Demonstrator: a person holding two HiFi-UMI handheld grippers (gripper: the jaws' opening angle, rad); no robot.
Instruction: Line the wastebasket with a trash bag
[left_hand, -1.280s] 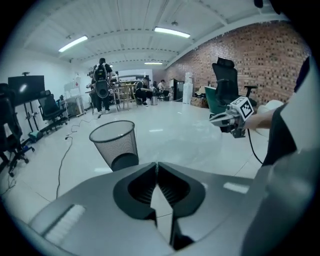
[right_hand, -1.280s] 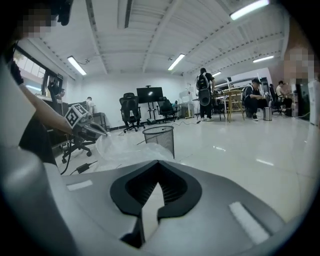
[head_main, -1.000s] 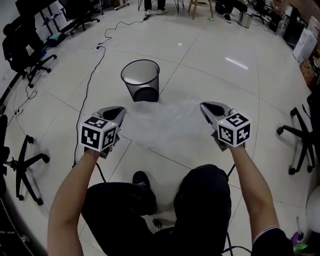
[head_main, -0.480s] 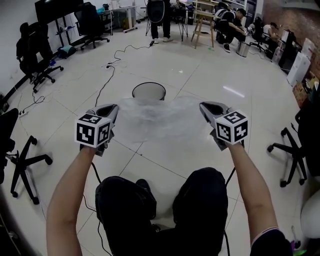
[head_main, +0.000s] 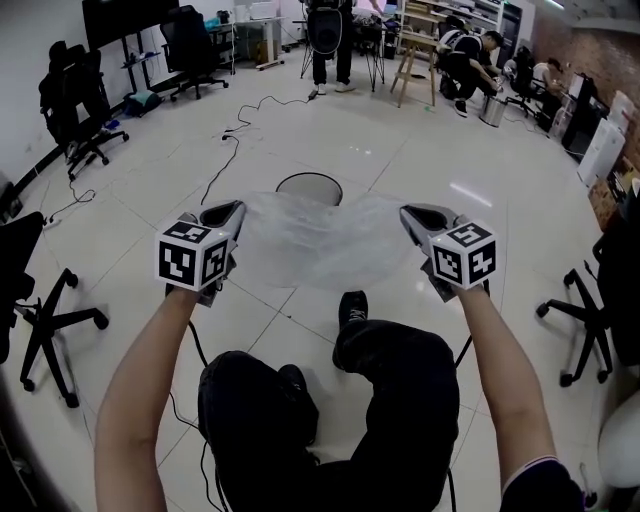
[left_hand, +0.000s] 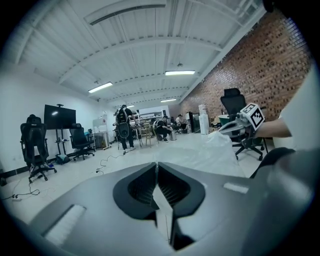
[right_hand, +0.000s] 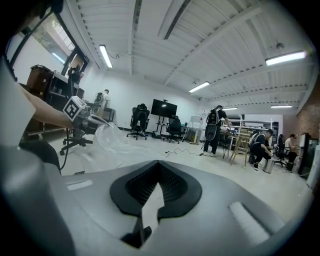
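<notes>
Step in hand: bag spread out, not yet at the bin. The left hand-held gripper (head_main: 238, 208) and right hand-held gripper (head_main: 408, 212) are each clamped shut on an edge of the clear trash bag (head_main: 320, 240), which is stretched in the air between them. The wastebasket (head_main: 308, 182) stands on the floor beyond, partly hidden behind the bag. Next, as judged: carry the bag forward, open its mouth, and lower it over the rim.

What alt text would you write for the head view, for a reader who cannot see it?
Seen from above, a person holds a clear trash bag stretched between the left gripper and the right gripper, each with its jaws shut on it. The wastebasket stands on the tiled floor beyond the bag, partly hidden by it.
</notes>
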